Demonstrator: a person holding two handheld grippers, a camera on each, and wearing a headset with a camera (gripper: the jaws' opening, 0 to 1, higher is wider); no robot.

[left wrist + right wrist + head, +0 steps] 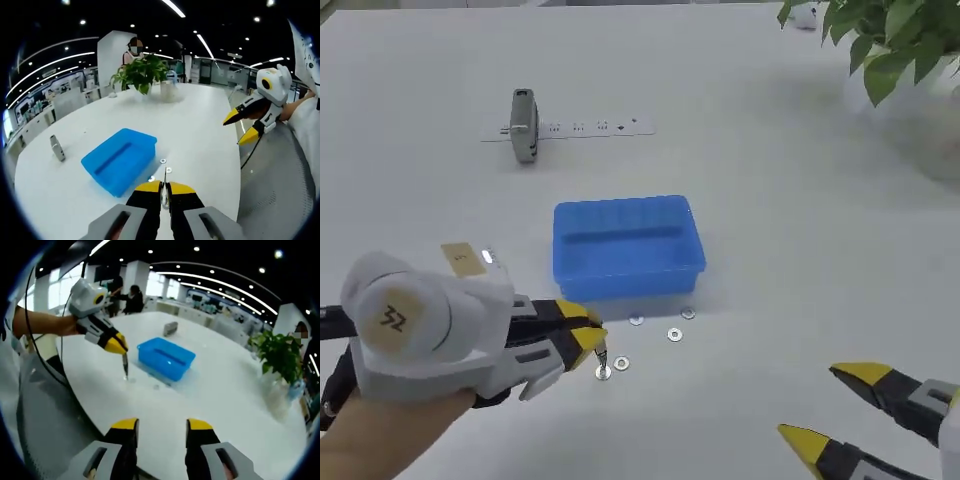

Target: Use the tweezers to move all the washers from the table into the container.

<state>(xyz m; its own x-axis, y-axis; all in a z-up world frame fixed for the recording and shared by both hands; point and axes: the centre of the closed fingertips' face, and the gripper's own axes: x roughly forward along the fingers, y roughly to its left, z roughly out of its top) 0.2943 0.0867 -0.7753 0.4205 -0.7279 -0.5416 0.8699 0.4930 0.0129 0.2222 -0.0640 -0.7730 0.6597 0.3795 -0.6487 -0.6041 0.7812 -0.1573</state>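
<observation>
1. While its jaws stay out of sight in the head view, the left gripper (164,187) has them pinched together on the tweezers (601,360); tips point down at the table (770,200).
2. Nearest washer (603,373): right at the tweezer tips; whether it is gripped, cannot tell.
3. Second washer (622,364): just beside it; three further washers (675,334) lie toward the container.
4. Container (625,245): blue, open, just beyond the washers.
5. Right gripper (810,402): jaws wide apart, empty; well apart from the washers, so the left is nearer.
</observation>
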